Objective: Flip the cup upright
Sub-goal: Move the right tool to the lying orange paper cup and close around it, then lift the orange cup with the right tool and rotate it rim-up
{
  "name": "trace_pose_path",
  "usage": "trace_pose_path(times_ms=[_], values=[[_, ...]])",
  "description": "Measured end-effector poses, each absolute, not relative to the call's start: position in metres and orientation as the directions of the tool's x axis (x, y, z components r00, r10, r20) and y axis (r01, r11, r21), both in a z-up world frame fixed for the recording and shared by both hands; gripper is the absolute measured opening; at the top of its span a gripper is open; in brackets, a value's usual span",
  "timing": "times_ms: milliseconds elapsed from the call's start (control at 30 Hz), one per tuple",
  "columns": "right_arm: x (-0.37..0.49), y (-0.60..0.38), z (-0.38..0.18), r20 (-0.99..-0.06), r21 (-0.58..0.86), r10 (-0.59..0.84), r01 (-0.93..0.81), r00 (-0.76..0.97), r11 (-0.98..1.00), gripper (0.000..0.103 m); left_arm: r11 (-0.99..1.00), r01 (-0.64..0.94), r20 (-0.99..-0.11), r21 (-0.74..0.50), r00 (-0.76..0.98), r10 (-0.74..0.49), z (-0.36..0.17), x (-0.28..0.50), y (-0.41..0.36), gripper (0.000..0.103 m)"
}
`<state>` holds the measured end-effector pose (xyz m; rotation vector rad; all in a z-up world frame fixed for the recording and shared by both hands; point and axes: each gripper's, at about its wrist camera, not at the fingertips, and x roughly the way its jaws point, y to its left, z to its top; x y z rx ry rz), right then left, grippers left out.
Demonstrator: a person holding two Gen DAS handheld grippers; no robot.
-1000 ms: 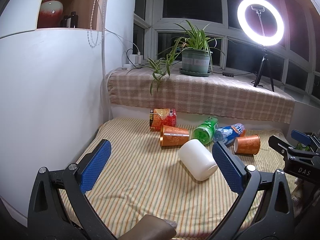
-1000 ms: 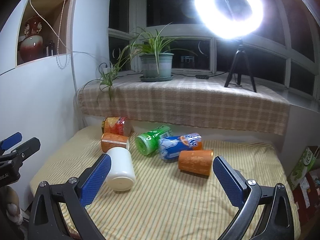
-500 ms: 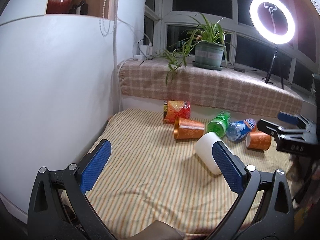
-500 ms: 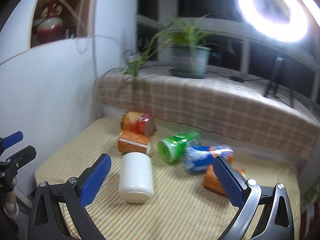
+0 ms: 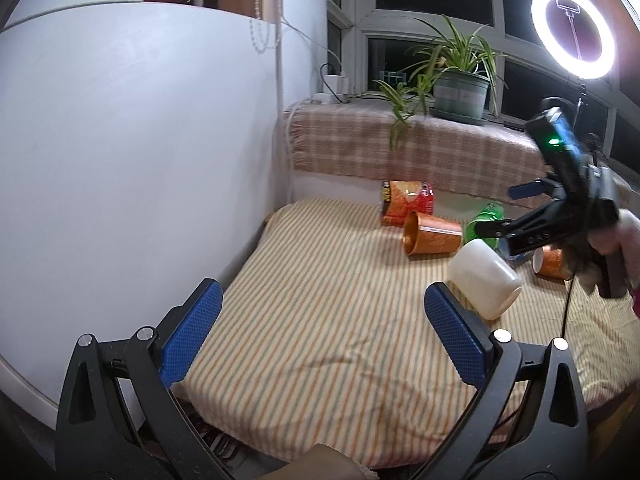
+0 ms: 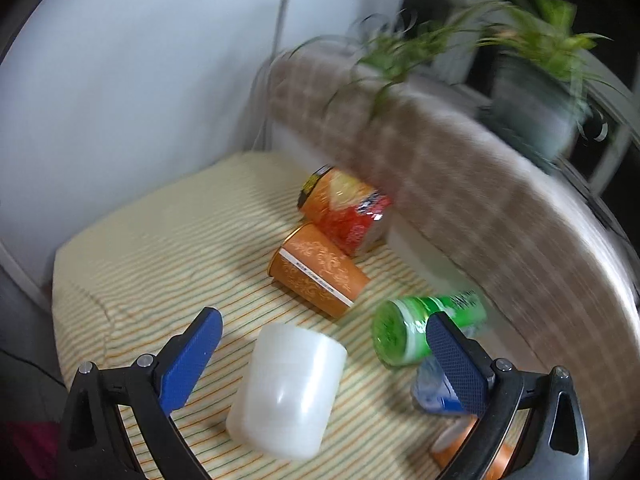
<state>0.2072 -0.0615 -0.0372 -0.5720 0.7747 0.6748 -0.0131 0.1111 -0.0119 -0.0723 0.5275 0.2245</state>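
Note:
A white cup (image 6: 290, 390) lies on its side on the striped cloth (image 6: 160, 248); it also shows in the left wrist view (image 5: 486, 286). My right gripper (image 6: 324, 354) is open, its blue fingers either side of the cup and a little above it. In the left wrist view the right gripper (image 5: 504, 212) hangs over the cup. My left gripper (image 5: 320, 336) is open and empty over the cloth's near left part, the cup just beyond its right finger.
An orange cup (image 6: 316, 268), a snack tub (image 6: 346, 214), a green bottle (image 6: 424, 328), a blue bottle (image 6: 436, 392) and a second orange cup (image 5: 554, 262) lie on their sides behind. A white wall (image 5: 120, 160) stands left, a cloth-covered sill (image 5: 420, 156) with a plant behind.
My right gripper has moved forward, down and left onto the white cup. My left gripper has swung left and pulled back, so the objects sit further right in its view.

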Motion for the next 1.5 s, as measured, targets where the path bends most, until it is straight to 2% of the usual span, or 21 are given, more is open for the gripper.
trace_pose_path(times_ms=[233,700,867,933,1067,1500], values=[[0.245,-0.025,-0.069,-0.859,-0.257,0.233,-0.777,0.457,0.575,0.101,0.966,-0.257,-0.514,-0.026,0.832,0.208,-0.012,-0.025,0.125,0.103],[0.290,0.026,-0.122,-0.908,-0.347,0.054,-0.816,0.416,0.463,0.093,0.944,-0.327,-0.533,-0.042,0.806,0.256,-0.017,-0.035,0.153,0.103],[0.301,0.039,-0.137,-0.909,-0.368,0.016,-0.818,0.417,0.442,0.082,0.940,-0.340,-0.534,-0.040,0.802,0.268,-0.018,-0.035,0.158,0.103],[0.300,0.041,-0.139,-0.906,-0.376,0.015,-0.819,0.424,0.434,0.081,0.938,-0.344,-0.534,-0.040,0.801,0.271,-0.018,-0.034,0.160,0.103],[0.299,0.043,-0.138,-0.900,-0.378,0.035,-0.817,0.435,0.435,0.071,0.938,-0.346,-0.534,-0.037,0.800,0.274,-0.018,-0.032,0.159,0.103],[0.283,0.024,-0.094,-0.880,-0.299,0.172,-0.797,0.444,0.525,0.065,0.943,-0.332,-0.520,-0.025,0.810,0.271,-0.014,-0.031,0.148,0.103]])
